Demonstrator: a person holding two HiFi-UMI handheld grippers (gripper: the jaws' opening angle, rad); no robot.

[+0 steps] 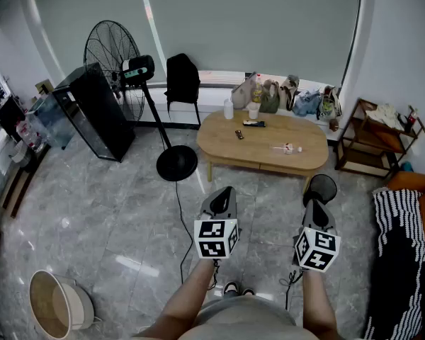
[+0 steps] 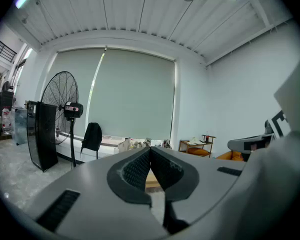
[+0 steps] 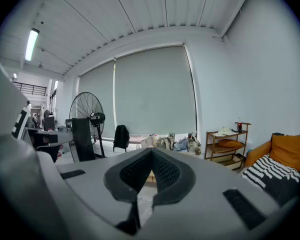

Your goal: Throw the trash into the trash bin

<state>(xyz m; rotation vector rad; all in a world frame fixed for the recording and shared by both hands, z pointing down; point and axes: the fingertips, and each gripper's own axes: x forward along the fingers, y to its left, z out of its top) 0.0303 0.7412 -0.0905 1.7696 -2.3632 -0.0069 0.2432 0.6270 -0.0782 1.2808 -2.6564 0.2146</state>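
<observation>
A light wooden coffee table (image 1: 219, 144) stands ahead of me. On it lie small bits of trash: a crumpled wrapper (image 1: 289, 148), a dark scrap (image 1: 239, 134) and a flat packet (image 1: 253, 124), with two cups (image 1: 229, 109) at its back edge. A beige round bin (image 1: 53, 304) sits on the floor at the lower left. A dark round container (image 1: 321, 186) stands by the table's front right corner. My left gripper (image 1: 224, 190) (image 2: 150, 150) and right gripper (image 1: 317, 202) (image 3: 151, 151) are held level in front of me, short of the table, both shut and empty.
A tall standing fan (image 1: 113, 52) with a round base (image 1: 177, 165) and a floor cable (image 1: 180, 225) stands left of the table, beside a black tower unit (image 1: 99, 112). A wooden shelf (image 1: 372, 137) and a sofa with a striped blanket (image 1: 397, 239) line the right side.
</observation>
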